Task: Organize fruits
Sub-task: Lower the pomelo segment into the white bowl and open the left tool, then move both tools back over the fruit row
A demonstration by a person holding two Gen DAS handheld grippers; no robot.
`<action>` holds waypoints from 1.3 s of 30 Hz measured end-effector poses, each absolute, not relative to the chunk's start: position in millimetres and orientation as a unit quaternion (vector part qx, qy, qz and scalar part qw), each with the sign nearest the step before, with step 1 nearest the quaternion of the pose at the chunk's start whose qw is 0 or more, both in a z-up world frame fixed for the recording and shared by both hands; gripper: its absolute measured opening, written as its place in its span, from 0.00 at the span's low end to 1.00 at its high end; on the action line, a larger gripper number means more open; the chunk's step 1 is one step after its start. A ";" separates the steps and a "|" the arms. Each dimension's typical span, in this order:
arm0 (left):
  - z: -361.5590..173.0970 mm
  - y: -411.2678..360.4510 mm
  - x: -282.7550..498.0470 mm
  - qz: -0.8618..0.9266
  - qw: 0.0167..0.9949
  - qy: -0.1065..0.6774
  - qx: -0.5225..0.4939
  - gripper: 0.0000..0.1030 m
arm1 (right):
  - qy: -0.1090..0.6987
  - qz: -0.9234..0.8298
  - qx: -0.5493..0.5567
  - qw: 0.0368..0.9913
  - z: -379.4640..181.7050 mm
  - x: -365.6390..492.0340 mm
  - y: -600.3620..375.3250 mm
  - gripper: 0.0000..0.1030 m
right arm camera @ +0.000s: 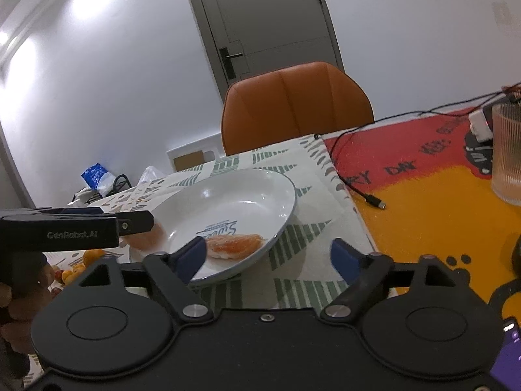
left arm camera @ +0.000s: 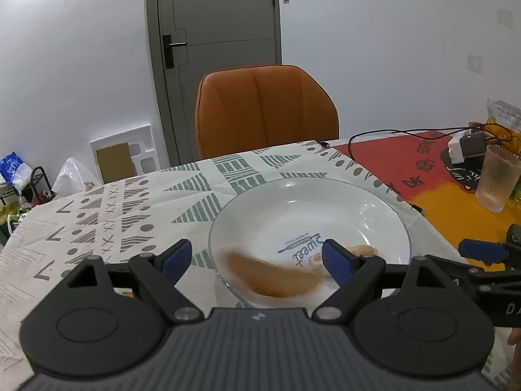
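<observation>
A white plate (left arm camera: 293,202) (right arm camera: 228,192) printed "Sweet" sits on the patterned tablecloth. One peeled orange segment (right arm camera: 234,244) (left arm camera: 361,249) lies at the plate's near right side. A second segment (left arm camera: 273,277) (right arm camera: 148,239) shows blurred over the plate's near left side, between and below the fingers of my left gripper (left arm camera: 257,260) (right arm camera: 130,221); the pads do not touch it and the jaws stand wide. My right gripper (right arm camera: 268,255) (left arm camera: 482,251) is open over the plate's right rim, its left finger beside the first segment, nothing between its pads.
Small orange fruits (right arm camera: 91,255) lie left of the plate. A ribbed glass (left arm camera: 498,179) (right arm camera: 508,153), a white charger (left arm camera: 465,146) and a black cable (right arm camera: 371,195) sit on the red-and-yellow mat at right. An orange chair (left arm camera: 263,110) stands behind the table.
</observation>
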State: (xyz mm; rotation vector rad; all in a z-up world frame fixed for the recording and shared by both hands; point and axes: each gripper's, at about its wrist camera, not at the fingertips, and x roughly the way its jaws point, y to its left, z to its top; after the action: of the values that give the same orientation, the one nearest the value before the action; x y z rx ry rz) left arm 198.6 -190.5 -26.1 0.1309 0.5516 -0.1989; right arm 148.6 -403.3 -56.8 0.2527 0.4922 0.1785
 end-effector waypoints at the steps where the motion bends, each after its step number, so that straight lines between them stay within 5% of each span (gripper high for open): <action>1: -25.9 -189.3 197.9 -0.097 0.955 0.272 0.066 0.84 | 0.243 0.089 0.127 0.958 -57.3 148.8 -403.4 0.89; 5: -23.6 -179.6 195.4 -0.083 0.957 0.272 0.063 0.85 | 0.241 0.098 0.132 0.956 -56.9 148.2 -398.4 1.00; 39: -22.5 -50.2 149.3 0.004 0.961 0.273 -0.046 0.96 | 0.246 0.139 0.100 0.954 -44.1 148.6 -317.8 1.00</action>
State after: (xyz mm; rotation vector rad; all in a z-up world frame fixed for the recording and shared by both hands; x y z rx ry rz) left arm 149.3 -50.2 -22.5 -0.0932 0.5535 0.0090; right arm 148.6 -317.8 -44.1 0.2022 0.4997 0.2827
